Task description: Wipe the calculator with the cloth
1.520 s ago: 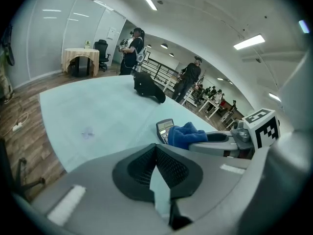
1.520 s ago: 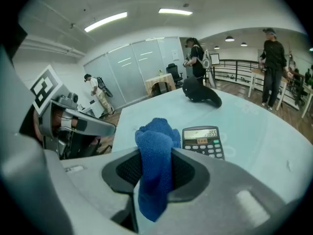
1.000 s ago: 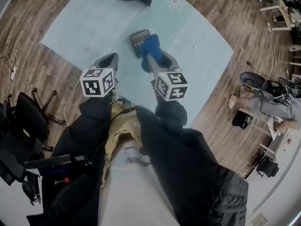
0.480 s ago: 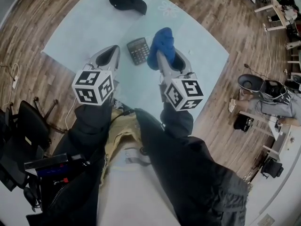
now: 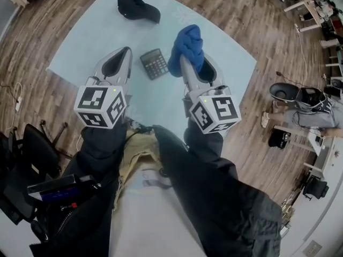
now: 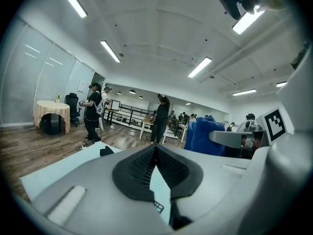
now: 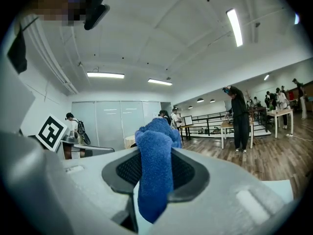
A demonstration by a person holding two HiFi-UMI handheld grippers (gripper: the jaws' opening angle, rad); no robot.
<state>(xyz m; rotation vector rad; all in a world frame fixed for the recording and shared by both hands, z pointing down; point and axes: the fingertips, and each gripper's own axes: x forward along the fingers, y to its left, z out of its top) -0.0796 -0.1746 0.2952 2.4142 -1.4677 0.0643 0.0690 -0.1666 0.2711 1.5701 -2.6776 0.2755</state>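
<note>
Right gripper (image 5: 185, 60) clamps blue cloth (image 5: 187, 44) just right of calculator (image 5: 154, 63), apparently clear of it. Left gripper (image 5: 121, 55) pinched closed, empty, left of calculator.

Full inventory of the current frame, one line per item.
calculator: 1, dark, on the work surface between the two tongs' tips
cloth: 1, blue, clamped in the right tongs, right of the calculator
cap-like item: 1, black, far end of the work surface
work surface: 1, pale blue, over wood floor
office chair: 1, black, on the floor at left
bystanders: several, dark clothes, back of the room
left tongs: 1, grey, shut, empty
right tongs: 1, grey, shut on the cloth
sleeves: 2, black, behind the tongs
</note>
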